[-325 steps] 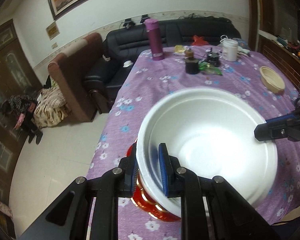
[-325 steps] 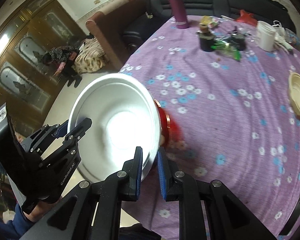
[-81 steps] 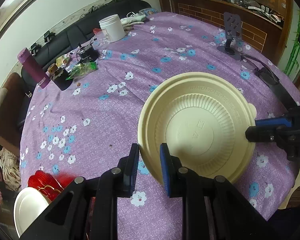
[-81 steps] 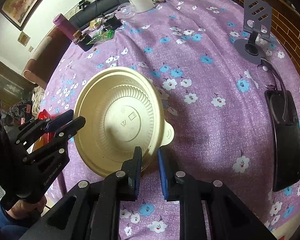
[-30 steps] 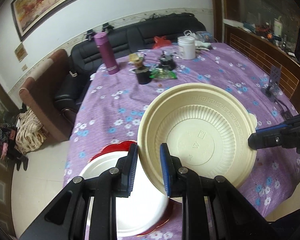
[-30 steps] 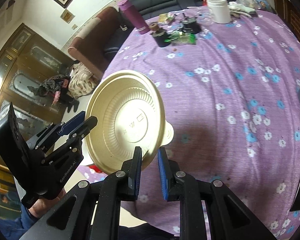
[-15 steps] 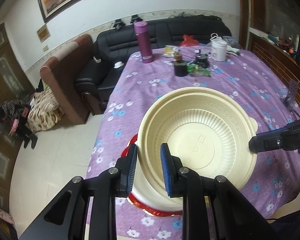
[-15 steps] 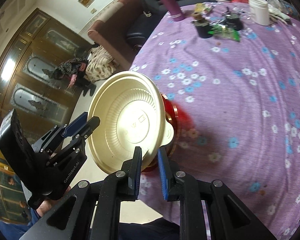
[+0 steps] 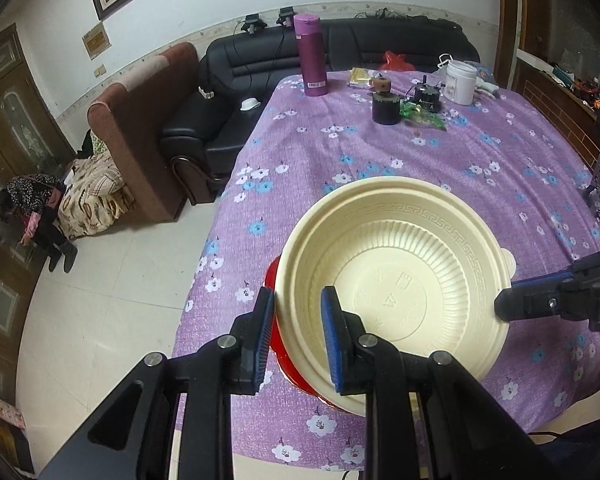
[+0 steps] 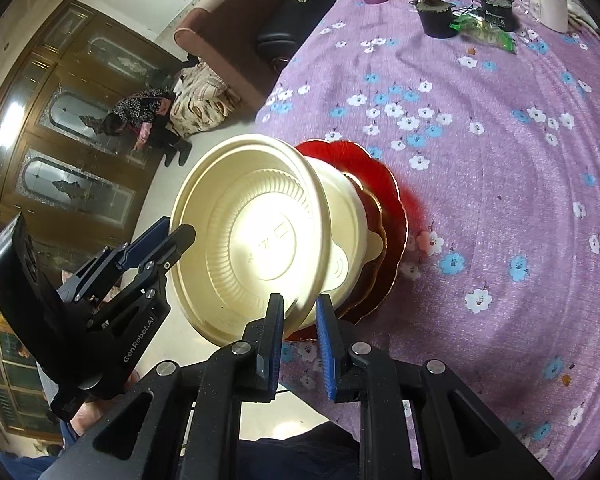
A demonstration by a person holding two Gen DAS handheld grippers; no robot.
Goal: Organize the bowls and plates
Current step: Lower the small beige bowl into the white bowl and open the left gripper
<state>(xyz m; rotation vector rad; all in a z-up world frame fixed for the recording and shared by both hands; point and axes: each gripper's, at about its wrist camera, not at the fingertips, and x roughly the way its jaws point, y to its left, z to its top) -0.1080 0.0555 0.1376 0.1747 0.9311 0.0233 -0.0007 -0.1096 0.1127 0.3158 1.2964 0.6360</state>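
A cream ribbed plastic bowl [image 9: 396,276] sits on a stack at the table's near left corner; it also shows in the right wrist view [image 10: 260,236]. Under it is a red plate [image 10: 380,176] with a gold rim; a sliver of the red plate [image 9: 271,280] shows in the left wrist view. My left gripper [image 9: 296,332] straddles the bowl's near rim, jaws slightly parted. My right gripper [image 10: 298,324] straddles the opposite rim, jaws also slightly parted. Each gripper shows in the other's view: the right one [image 9: 556,300], the left one [image 10: 156,244].
The table has a purple flowered cloth [image 9: 420,152]. At its far end stand a purple flask [image 9: 312,56], a black jar [image 9: 386,108], a white tub [image 9: 460,82] and green wrappers. A black sofa [image 9: 260,80] and a brown armchair [image 9: 140,132] stand beyond the left edge.
Both grippers carried the cream bowl left across the table and set it down on the stack over the red plate. Both pairs of jaws have parted slightly around the rim.
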